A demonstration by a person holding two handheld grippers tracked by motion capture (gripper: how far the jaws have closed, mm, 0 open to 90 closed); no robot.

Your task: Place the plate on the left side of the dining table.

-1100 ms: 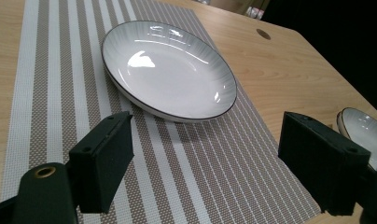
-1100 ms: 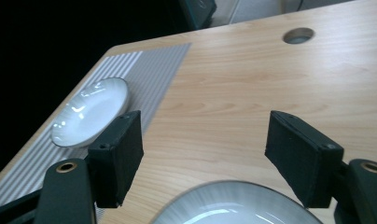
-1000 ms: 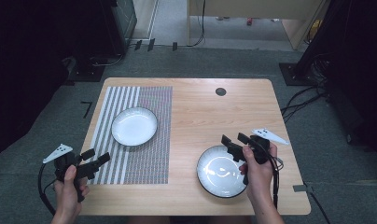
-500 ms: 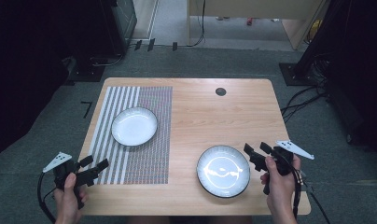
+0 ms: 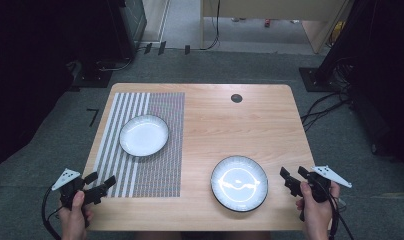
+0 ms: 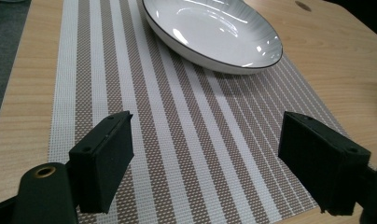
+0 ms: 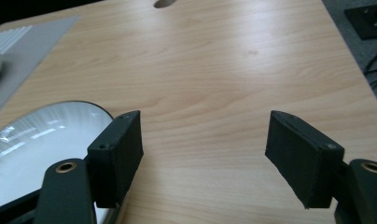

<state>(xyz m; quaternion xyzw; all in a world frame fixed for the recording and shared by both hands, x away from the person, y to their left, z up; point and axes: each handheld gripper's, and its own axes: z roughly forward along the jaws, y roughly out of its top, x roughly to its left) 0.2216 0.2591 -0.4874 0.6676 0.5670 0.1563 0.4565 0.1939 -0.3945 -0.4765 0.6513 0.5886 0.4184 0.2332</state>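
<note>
Two white plates with dark rims are on the wooden table. One plate (image 5: 144, 135) (image 6: 214, 35) lies on a striped placemat (image 5: 150, 160) (image 6: 177, 140) at the left. The other plate (image 5: 239, 183) (image 7: 32, 149) rests on bare wood near the front. My left gripper (image 5: 101, 182) (image 6: 214, 158) is open over the placemat's near left corner, nothing between its jaws. My right gripper (image 5: 293, 176) (image 7: 205, 158) is open at the table's front right, just right of the near plate, with bare wood between its jaws.
A small dark round hole (image 5: 236, 98) (image 7: 164, 3) sits in the tabletop near the far edge. Cables (image 5: 320, 107) and dark equipment stands surround the table on the grey floor. The table's right edge (image 5: 305, 145) runs close to my right hand.
My right gripper has moved right and toward the front edge, from above the near plate's far rim to beside it. The left gripper has sunk slightly toward the front left corner.
</note>
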